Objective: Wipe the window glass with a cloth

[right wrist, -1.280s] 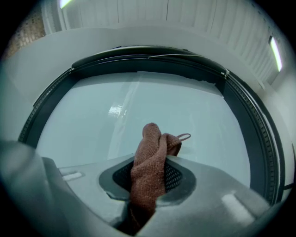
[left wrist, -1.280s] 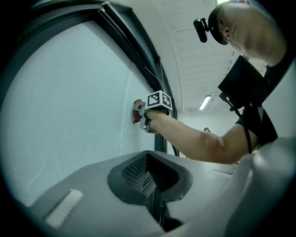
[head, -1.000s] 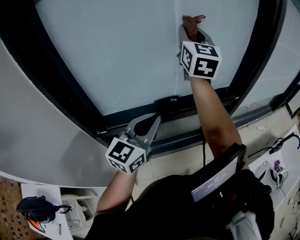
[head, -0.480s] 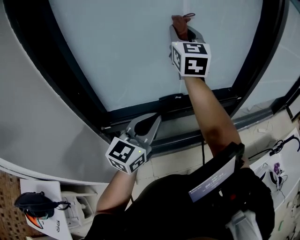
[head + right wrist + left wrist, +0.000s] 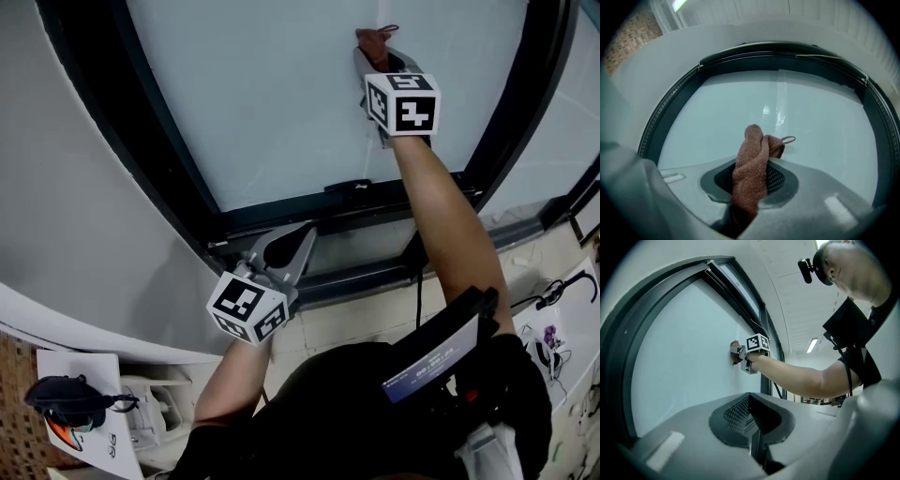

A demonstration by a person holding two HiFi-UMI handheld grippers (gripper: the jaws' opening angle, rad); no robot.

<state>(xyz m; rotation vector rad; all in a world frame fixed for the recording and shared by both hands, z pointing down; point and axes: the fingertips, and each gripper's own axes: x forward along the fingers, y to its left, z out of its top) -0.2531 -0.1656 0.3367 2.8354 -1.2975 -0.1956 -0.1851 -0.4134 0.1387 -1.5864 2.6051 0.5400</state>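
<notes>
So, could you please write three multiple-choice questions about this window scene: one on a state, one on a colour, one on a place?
1. The left claw is:
A) wide open
B) shut on a sponge
C) shut and empty

2. The cloth is:
A) blue
B) reddish brown
C) white

3. The cloth is:
A) in the right claw, up at the window glass
B) in the left claw
C) in neither claw

Answers:
1 C: its jaws meet with nothing between them.
2 B: the right gripper view shows that colour plainly.
3 A: the right claw's jaws pinch it at the pane.
</notes>
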